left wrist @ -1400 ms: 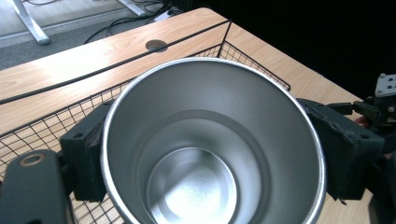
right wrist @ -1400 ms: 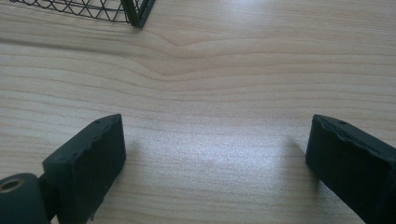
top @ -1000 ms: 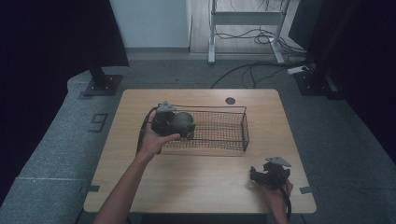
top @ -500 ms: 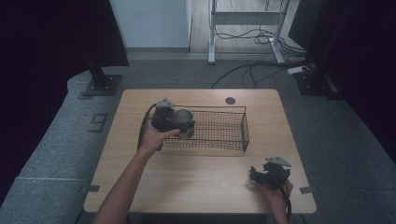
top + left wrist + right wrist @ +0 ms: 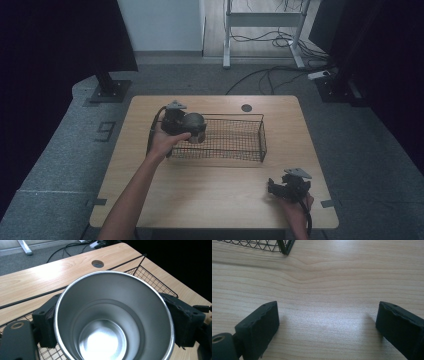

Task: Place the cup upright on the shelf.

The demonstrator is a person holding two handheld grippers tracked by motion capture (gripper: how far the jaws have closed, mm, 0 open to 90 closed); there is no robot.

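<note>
One wire basket [image 5: 235, 140] stands on the single wooden table [image 5: 220, 200], set toward the table's far half, and everything else is placed here relative to it. One metal cup [image 5: 112, 320] is in play: the left gripper [image 5: 192, 127] has its two black jaws clamped on the cup's sides and holds it at the basket's left end, above the rim, with the open mouth facing the gripper's camera and the shiny inside empty. The left hand [image 5: 162, 142] wraps that gripper just outside the basket's left wall. The right gripper [image 5: 280, 187] sits well apart from the basket, near its right front corner and close to the table's near edge, low over bare wood; its two jaws stand wide apart with nothing between them. One round cable hole [image 5: 246, 107] lies in the tabletop just beyond the basket's far side.
</note>
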